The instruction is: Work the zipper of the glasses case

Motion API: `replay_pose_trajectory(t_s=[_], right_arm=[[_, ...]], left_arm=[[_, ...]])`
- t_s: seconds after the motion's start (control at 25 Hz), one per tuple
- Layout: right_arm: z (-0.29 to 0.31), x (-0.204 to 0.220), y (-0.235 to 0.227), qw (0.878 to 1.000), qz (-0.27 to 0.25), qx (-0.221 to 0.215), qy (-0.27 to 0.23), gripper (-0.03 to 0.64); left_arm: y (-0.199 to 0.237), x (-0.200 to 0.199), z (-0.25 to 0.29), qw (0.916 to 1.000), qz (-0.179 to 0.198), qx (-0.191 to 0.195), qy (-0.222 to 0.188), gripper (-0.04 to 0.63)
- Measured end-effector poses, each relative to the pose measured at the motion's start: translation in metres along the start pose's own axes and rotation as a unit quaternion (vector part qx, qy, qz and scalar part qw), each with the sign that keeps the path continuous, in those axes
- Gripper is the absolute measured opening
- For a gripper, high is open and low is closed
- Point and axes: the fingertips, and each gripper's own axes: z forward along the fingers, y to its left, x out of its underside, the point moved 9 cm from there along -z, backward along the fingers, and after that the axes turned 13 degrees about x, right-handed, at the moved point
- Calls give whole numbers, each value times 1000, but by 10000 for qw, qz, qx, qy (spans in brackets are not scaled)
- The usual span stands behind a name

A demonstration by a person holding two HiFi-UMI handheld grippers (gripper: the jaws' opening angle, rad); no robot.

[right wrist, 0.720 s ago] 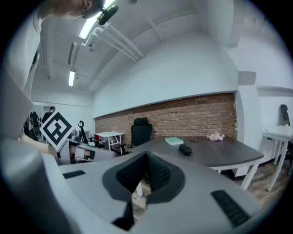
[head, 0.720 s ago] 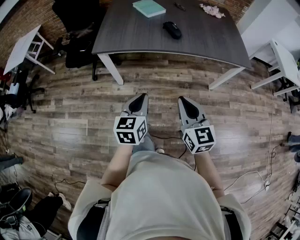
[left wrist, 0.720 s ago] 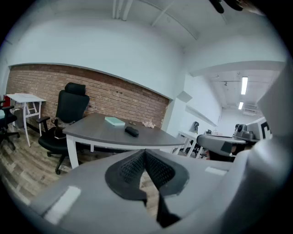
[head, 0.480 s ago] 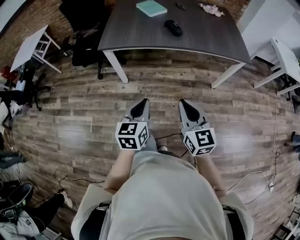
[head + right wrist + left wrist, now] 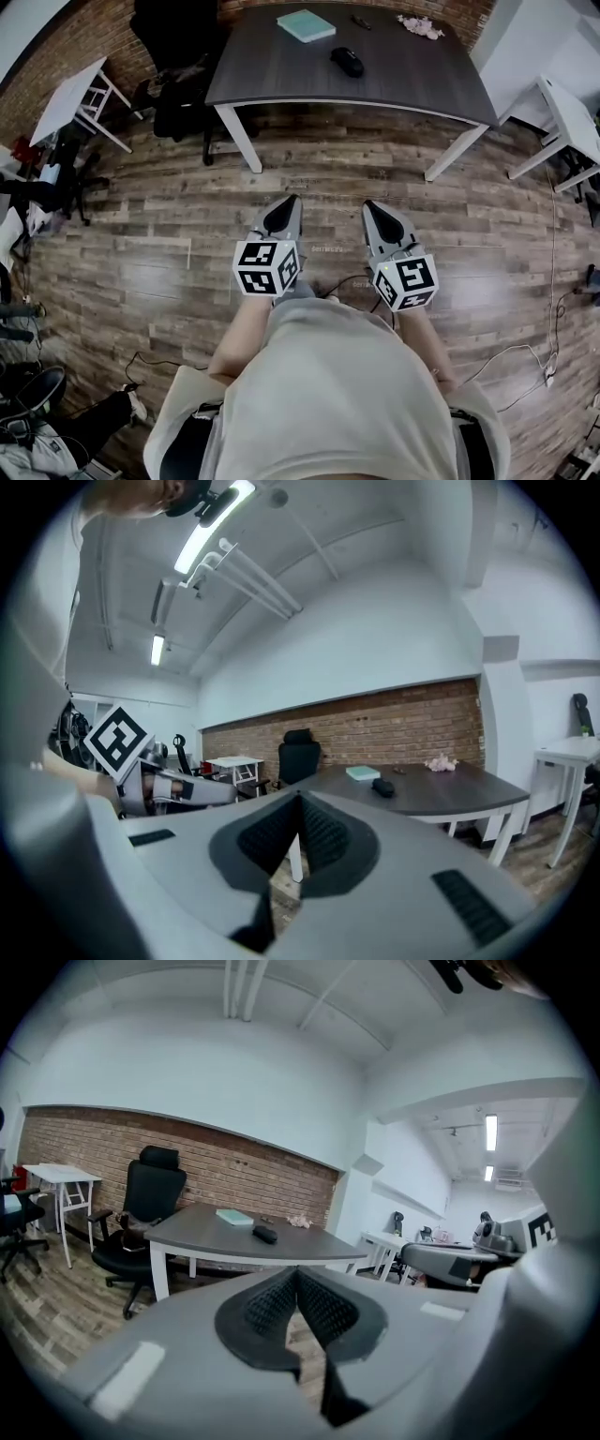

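A black glasses case (image 5: 347, 61) lies on the dark grey table (image 5: 272, 80) far ahead; it also shows as a small dark shape in the left gripper view (image 5: 265, 1234) and the right gripper view (image 5: 382, 787). My left gripper (image 5: 288, 202) and right gripper (image 5: 371, 206) are held side by side over the wooden floor, well short of the table. Both are shut with nothing between the pads, as seen in the left gripper view (image 5: 297, 1274) and the right gripper view (image 5: 300, 799).
A teal book (image 5: 306, 25), a small dark item (image 5: 361, 22) and a pink bundle (image 5: 420, 26) lie on the table too. A black office chair (image 5: 178, 70) stands at its left, white side tables (image 5: 66, 98) (image 5: 572, 117) at both sides. Cables (image 5: 511, 352) trail on the floor.
The whole view has shifted slightly: the table sits a bit further right and lower in the head view. Both grippers keep their pose and stay shut.
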Motion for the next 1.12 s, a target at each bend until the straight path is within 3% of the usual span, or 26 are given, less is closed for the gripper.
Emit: replay_pose_trajectory(t_s=[0.16, 0.24, 0.52, 0.64, 0.92, 1.12], right_arm=[[-6, 0, 0, 10000, 30, -59, -1, 2], [-9, 0, 0, 10000, -9, -87, 31, 9], [-13, 9, -2, 9991, 255, -322, 120, 257], [-10, 12, -3, 9989, 344, -293, 128, 315], [27, 18, -18, 9983, 342, -282, 375, 328], [77, 16, -41, 9981, 369, -254, 412, 328]], left_arm=[[-2, 0, -3, 9998, -128, 157, -19, 19], [-4, 0, -6, 9994, -197, 281, -21, 124], [-12, 5, -6, 9982, -359, 476, 14, 257], [-11, 6, -2, 9984, -234, 514, 79, 273], [13, -2, 36, 9970, -469, 609, 62, 282], [46, -18, 85, 9968, -441, 669, 32, 282]])
